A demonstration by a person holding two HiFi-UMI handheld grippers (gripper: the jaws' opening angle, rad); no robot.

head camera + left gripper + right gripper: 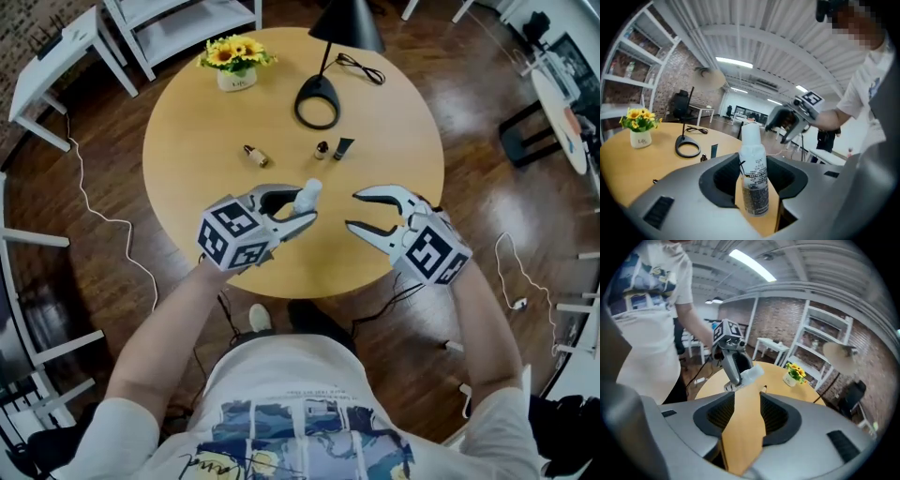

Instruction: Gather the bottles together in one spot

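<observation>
Near the front edge of the round light-wood table [187, 178], a white plastic spray bottle [753, 164] labelled LUX stands clasped by the jaws of the left gripper [302, 206]. Farther back lie a small brown glass bottle [255, 155], a tiny dark bottle [322, 149] and a dark tube [343, 147]. Behind them a white pot [236, 80] holds yellow sunflowers. The right gripper [352, 210] has its jaws apart and empty. A dark wood floor [94, 187], white shelving [187, 28] and a brick wall [787, 319] surround the table.
</observation>
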